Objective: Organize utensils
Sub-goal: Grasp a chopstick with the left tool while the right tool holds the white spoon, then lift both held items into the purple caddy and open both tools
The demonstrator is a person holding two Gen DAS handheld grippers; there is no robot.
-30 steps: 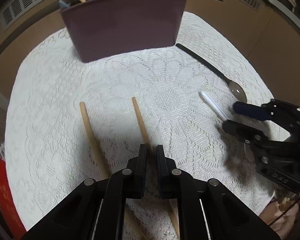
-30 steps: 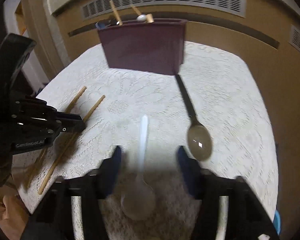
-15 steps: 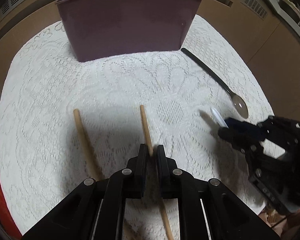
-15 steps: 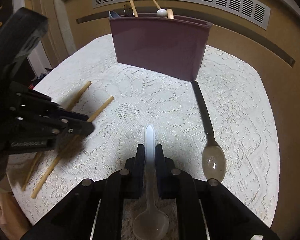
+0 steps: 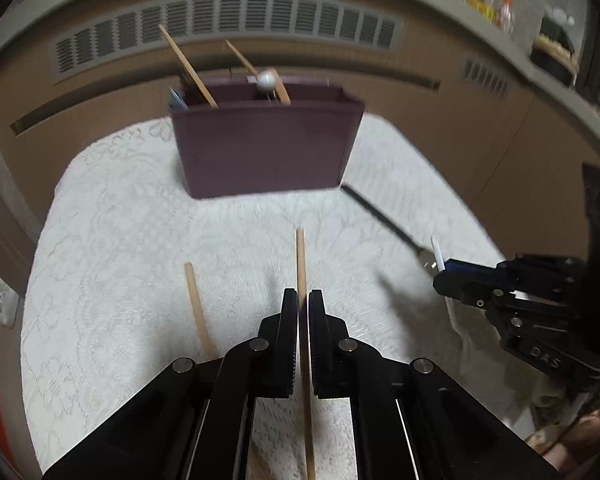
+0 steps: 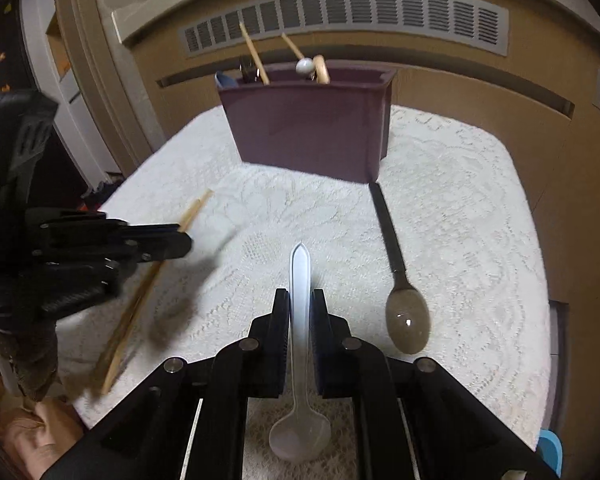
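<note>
Fingers of left gripper (image 5: pixel 303 300): clamped on a wooden chopstick (image 5: pixel 300 256), now lifted off the lace-covered surface (image 5: pixel 112 248). Right gripper (image 6: pixel 300 300): pinching a translucent plastic spoon (image 6: pixel 300 272), likewise raised. Maroon holder (image 5: pixel 264 148): chopsticks and utensil handles inside. Second chopstick (image 5: pixel 196 304) and dark-handled spoon (image 6: pixel 404 312) on the surface.

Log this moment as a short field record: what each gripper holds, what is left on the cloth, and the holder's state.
left gripper: shut on a wooden chopstick
right gripper: shut on the white plastic spoon, handle forward
on lace tablecloth: second chopstick, black-handled spoon
maroon holder: upright at the far side, chopsticks and other utensils already inside
black-handled spoon position: handle end near the holder's base
</note>
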